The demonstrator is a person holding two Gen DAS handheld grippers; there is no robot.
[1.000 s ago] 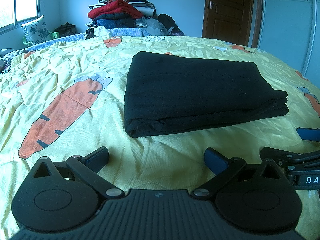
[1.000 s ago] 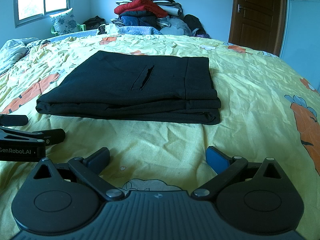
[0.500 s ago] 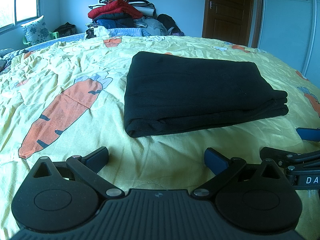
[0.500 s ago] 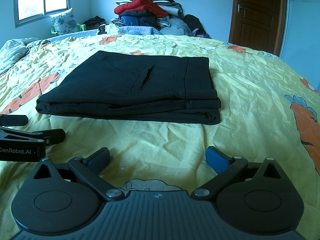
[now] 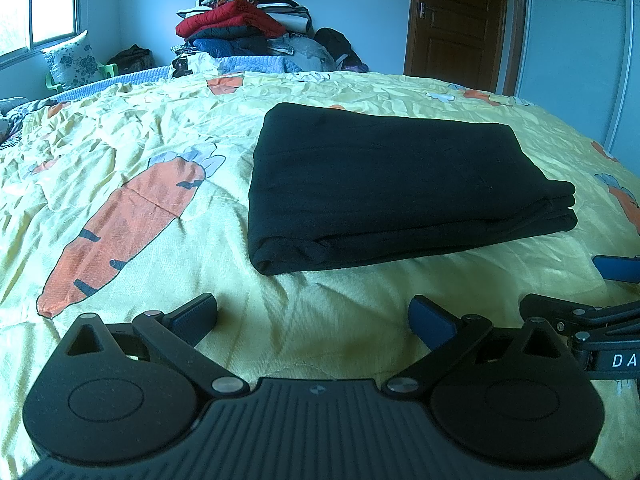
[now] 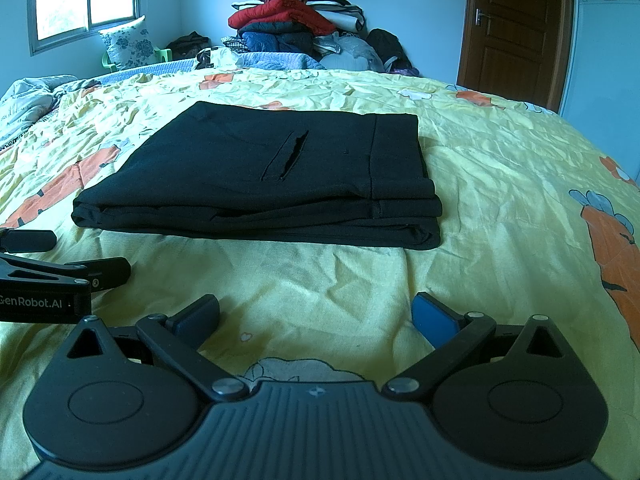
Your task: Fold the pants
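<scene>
1. Left wrist view: the left tongs are spread wide and hold nothing, low over the bed. The black pants lie straight ahead and a little to the right, near but not touching the tips. They are folded into a flat stacked rectangle whose long axis runs left to right across the view, with the rounded fold at the near left corner and the layered ends at the right. The right tongs show at the right edge, just beside the left ones and likewise apart from the cloth.

2. Right wrist view: the right tongs are also wide apart and empty. The pants lie ahead and slightly left, waistband and a slit pocket uppermost, stacked edges facing the camera. The left tongs sit at the left edge, close to the near left corner of the bundle. Neither side seems clearly nearer; each faces its own end of the long near edge.

3. Judgement: the folding looks finished, or one further fold across the long axis remains.

4. Surface and room: the bed wears a creased yellow carrot-print cover, soft and yielding. Beyond it stand a heap of clothes, a window and a brown door.
</scene>
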